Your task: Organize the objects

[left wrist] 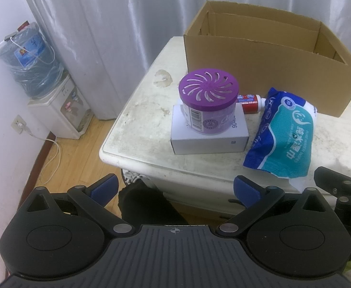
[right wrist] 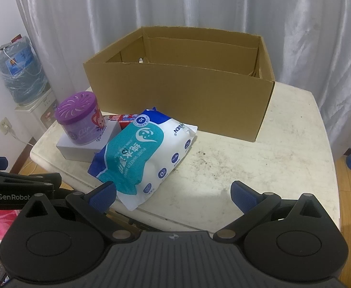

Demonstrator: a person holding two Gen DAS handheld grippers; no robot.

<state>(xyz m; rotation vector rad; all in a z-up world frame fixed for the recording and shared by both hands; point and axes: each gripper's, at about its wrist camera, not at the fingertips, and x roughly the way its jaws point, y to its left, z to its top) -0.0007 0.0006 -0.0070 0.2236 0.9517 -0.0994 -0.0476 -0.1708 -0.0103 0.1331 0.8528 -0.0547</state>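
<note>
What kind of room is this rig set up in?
Probably a home room, not a lab: water dispenser by curtains, wood floor, worn white table with household goods.

The left tongs (left wrist: 174, 187) stand wide apart with nothing between their blue pads, held above the near edge of the worn white surface (left wrist: 149, 110). On it a purple-lidded air freshener jar (left wrist: 207, 100) sits upright on a flat white box (left wrist: 209, 134), with a small red tube (left wrist: 251, 102) just behind and a blue-and-teal wet wipes pack (left wrist: 285, 134) lying to the right. An open cardboard box (left wrist: 259, 57) stands at the far side, and a water dispenser (left wrist: 55, 105) stands on the floor to the left.
</note>
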